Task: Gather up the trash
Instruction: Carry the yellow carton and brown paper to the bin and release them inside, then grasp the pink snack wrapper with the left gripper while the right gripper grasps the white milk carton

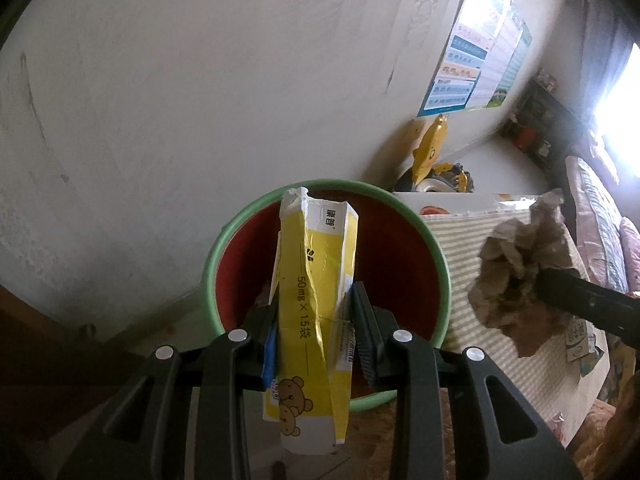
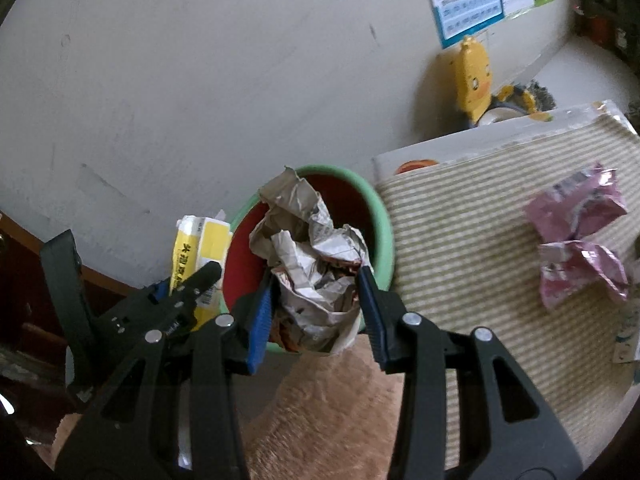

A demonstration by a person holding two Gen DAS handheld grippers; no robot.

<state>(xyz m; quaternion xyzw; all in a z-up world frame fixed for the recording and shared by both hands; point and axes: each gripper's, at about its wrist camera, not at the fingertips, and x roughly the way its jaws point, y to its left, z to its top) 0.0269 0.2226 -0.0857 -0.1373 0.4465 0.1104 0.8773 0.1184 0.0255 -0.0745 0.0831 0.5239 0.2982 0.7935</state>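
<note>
Right now my left gripper (image 1: 314, 312) is clamped on a flattened yellow medicine box (image 1: 314, 292), its blue pads pressed against the carton's long sides. The box stands nearly upright in the jaws, its torn white top near the far rim of the bin (image 1: 436, 248), its bear-printed end hanging below the pads. The bin has a green rim and a red inside, and it sits on the floor against the pale wall (image 1: 180, 100), just beside the left edge of the striped mat (image 2: 480, 240).

My right gripper (image 2: 316, 300) grips a crumpled wad of newspaper (image 2: 312, 248), the pads touching both sides of it. In the right wrist view the wad covers most of the bin's mouth; I cannot tell whether it is over the opening or only in front of it. The left wrist view shows the same wad (image 1: 520, 272) off to the right, over the mat rather than the bin.

Two crumpled pink foil wrappers (image 2: 576, 236) lie on the mat near its right edge, touching each other and well apart from the bin. A tan carpet (image 2: 332, 408) lies below the bin. A yellow toy (image 2: 474, 80) leans on the wall past the mat's far edge, beneath a poster (image 2: 468, 4).
</note>
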